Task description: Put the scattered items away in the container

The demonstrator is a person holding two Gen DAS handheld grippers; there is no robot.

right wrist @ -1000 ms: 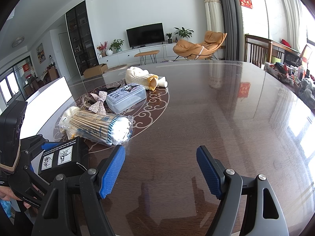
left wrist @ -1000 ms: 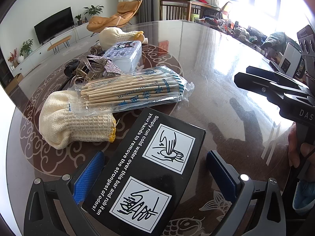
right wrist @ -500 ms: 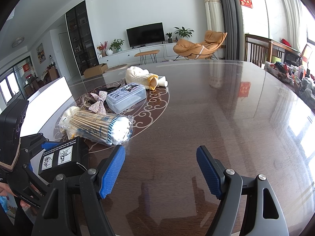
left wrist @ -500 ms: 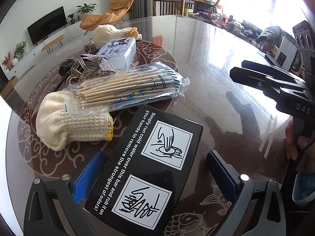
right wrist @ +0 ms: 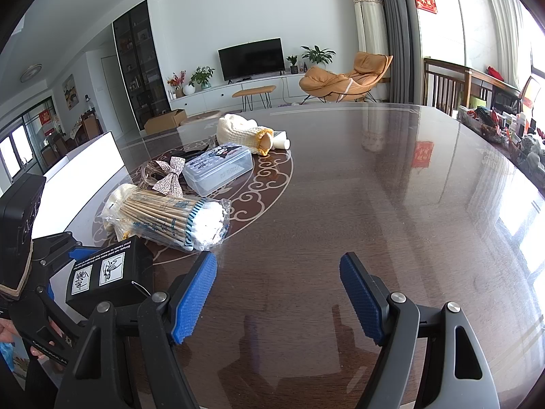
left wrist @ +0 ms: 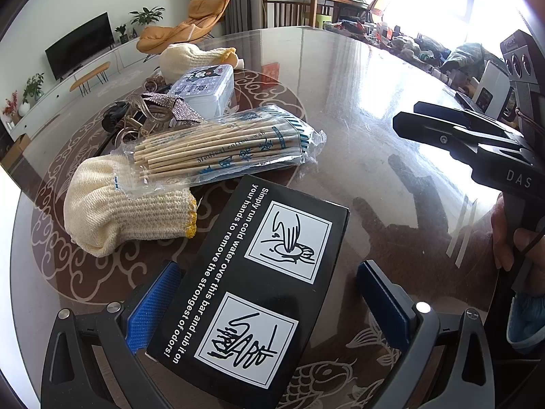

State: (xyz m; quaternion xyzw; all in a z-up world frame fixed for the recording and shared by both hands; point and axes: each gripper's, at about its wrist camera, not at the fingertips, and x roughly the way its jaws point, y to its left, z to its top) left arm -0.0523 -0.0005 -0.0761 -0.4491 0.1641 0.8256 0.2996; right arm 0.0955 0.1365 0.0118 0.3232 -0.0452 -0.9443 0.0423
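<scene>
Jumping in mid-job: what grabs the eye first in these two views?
The black cardboard box with white pictogram panels fills the foreground between the left gripper's open blue pads. Just behind it lie a clear plastic bag of wooden cotton swabs and a cream knitted glove. The right gripper hovers open over bare glossy brown tabletop.
</scene>
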